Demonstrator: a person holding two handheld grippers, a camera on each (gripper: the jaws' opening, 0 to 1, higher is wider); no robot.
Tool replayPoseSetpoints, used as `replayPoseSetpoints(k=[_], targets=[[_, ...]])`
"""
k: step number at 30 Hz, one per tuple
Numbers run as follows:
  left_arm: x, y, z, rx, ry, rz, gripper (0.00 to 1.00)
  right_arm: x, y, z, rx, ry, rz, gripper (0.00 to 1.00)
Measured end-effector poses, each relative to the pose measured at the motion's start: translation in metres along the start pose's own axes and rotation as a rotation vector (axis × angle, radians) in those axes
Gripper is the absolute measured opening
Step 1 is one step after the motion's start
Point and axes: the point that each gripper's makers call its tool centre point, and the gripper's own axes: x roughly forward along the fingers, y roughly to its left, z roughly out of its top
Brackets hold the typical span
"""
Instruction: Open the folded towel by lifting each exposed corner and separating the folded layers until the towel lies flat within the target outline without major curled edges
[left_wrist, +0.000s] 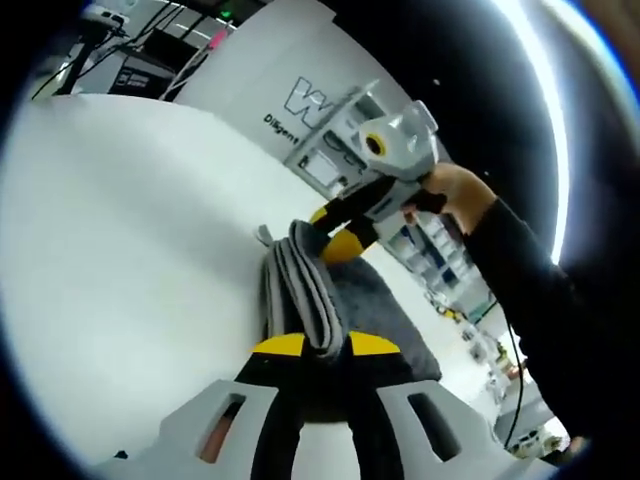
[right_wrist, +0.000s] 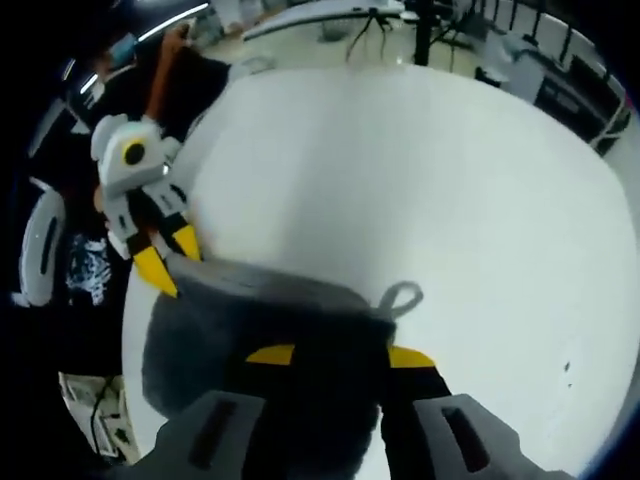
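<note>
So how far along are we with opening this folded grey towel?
Done: both grippers have hold of the grey fleecy towel; the left gripper is shut on one edge, the right gripper on the edge with the hanging loop. In hand: the layers are raised off the white table, bunched and not yet separated. Left: spreading the towel flat; I can't make out a target outline.

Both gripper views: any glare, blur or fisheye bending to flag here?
Left gripper view: table edge curves strongly, a bright light streak glares at upper right, towel fairly sharp. Right gripper view: towel soft and blurred, white table near washed out.
</note>
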Motion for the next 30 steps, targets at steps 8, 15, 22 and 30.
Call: replayPoseSetpoints(k=[8,15,22,30], targets=[[0.000,-0.002,-0.002,0.010,0.003,-0.011,0.09,0.000,0.005,-0.001,-0.017,0.013,-0.009,0.20],[0.001,-0.002,-0.003,0.004,0.011,-0.015,0.09,-0.014,-0.008,0.014,-0.060,-0.015,-0.043,0.16],[0.002,0.000,-0.002,0.001,0.016,-0.022,0.09,0.008,-0.003,0.011,-0.102,0.052,-0.052,0.17],[0.003,0.001,0.000,-0.002,0.016,-0.029,0.08,0.016,0.005,0.007,-0.161,0.081,-0.069,0.06]])
